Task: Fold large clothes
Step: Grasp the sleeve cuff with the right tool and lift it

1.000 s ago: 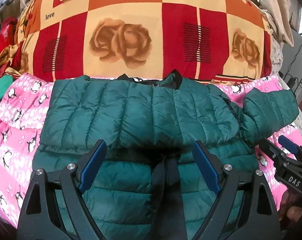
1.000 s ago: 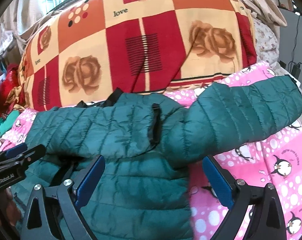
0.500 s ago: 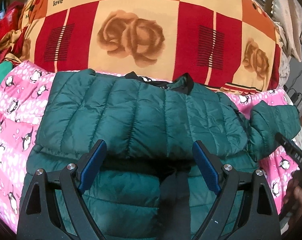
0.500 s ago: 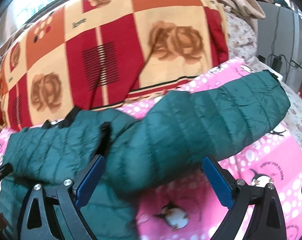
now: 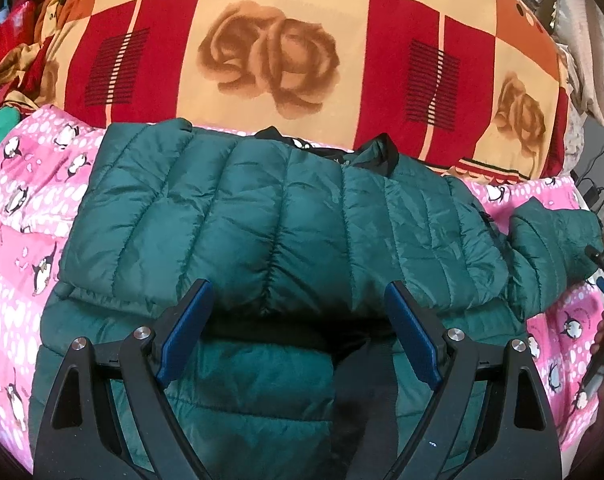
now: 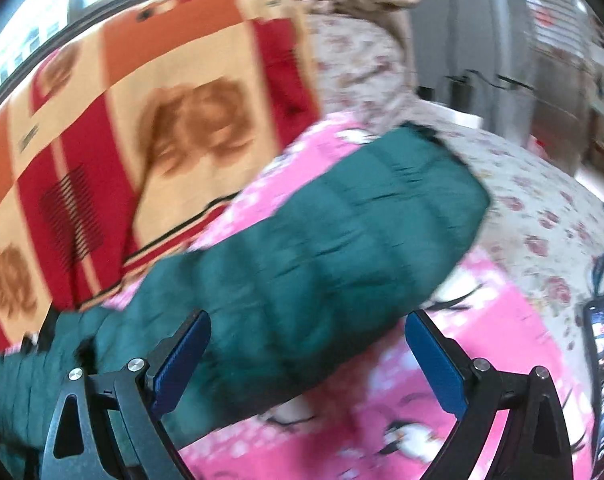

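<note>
Lying flat: one green jacket (image 5: 285,216), two sleeves.

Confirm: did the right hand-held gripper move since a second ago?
Yes. The right hand-held gripper swung right along the green puffer jacket's sleeve; the rose blanket slid left in its view, and the picture is blurred.

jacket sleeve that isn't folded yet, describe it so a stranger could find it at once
Start at the big rose-patterned blanket, then drop to the pink penguin sheet below it. The sleeve is the quilted green tube stretched out across that sheet, the only part sticking out from the jacket.
</note>
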Tool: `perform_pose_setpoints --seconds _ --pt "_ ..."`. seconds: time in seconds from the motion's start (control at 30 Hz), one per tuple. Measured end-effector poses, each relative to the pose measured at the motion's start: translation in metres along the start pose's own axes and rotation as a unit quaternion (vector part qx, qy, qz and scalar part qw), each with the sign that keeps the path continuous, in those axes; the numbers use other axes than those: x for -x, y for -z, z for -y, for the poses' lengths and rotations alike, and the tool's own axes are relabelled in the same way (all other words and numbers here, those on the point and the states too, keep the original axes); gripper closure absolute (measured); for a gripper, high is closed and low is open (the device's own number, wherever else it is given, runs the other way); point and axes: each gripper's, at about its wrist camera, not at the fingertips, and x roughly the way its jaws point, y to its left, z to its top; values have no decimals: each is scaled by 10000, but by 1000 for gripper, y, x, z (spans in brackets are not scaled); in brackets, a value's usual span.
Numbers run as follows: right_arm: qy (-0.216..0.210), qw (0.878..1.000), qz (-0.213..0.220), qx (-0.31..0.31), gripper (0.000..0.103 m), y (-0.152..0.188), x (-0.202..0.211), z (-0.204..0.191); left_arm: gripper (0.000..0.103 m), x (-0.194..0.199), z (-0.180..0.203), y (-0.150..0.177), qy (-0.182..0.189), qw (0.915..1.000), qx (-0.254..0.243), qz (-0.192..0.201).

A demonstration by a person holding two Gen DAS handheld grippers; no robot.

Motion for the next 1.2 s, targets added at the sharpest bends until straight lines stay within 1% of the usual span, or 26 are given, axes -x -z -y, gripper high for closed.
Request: perform_pose_setpoints --seconds 0.17,0.27,0.3,0.37,0.4,0.47,0.53,0.57,0.6,0.63,0.7,0.8,0.97,1.1,1.2 --pt "251 9988 -81 -406 6 -16 -23 36 16 -4 -1 2 6 10000 13 -67" --pt "244 9972 -174 -683 7 -20 -41 55 16 -6 -2 3 -13 10000 -19 -84" --pt "244 9968 -180 -739 10 -23 -48 59 16 -7 -2 3 -26 9999 -27 -93" --pt "298 9970 -141 -695 19 -26 -56 63 16 -8 -3 3 -52 9999 -36 -120" --pt "327 9973 -136 -642 26 -29 -61 63 16 -9 -3 2 -63 9999 -35 -131" --pt "259 9976 -59 -632 37 -33 -63 66 16 -11 -4 2 -76 9999 -36 -143" --pt "146 9979 7 -633 54 -36 -63 66 16 -13 -3 2 -97 9998 -41 -164" --pt "71 9980 41 -629 60 -38 -61 66 16 -13 -3 2 -104 9998 -45 -175" --pt "-41 9981 77 -608 72 -39 -59 65 16 -14 -3 2 -105 9998 -50 -182" --pt "-214 9981 93 -578 79 -39 -55 64 16 -13 -3 2 -101 9998 -52 -183" --pt "-529 9969 131 -565 84 -40 -46 60 16 -12 -3 2 -75 9998 -34 -180" --pt "-1021 9931 132 -561 86 -36 -32 49 16 -6 -4 1 -53 9999 -35 -127" --pt "-1669 9851 130 -397 87 -26 -4 20 16 6 -9 -1 -198 9998 -56 25" --pt "-1958 9804 129 -174 87 -17 15 -8 16 15 -20 -4 -324 9994 24 127" --pt "-2078 9782 58 26 91 -9 23 -27 16 18 -27 -5 -468 9987 30 200"
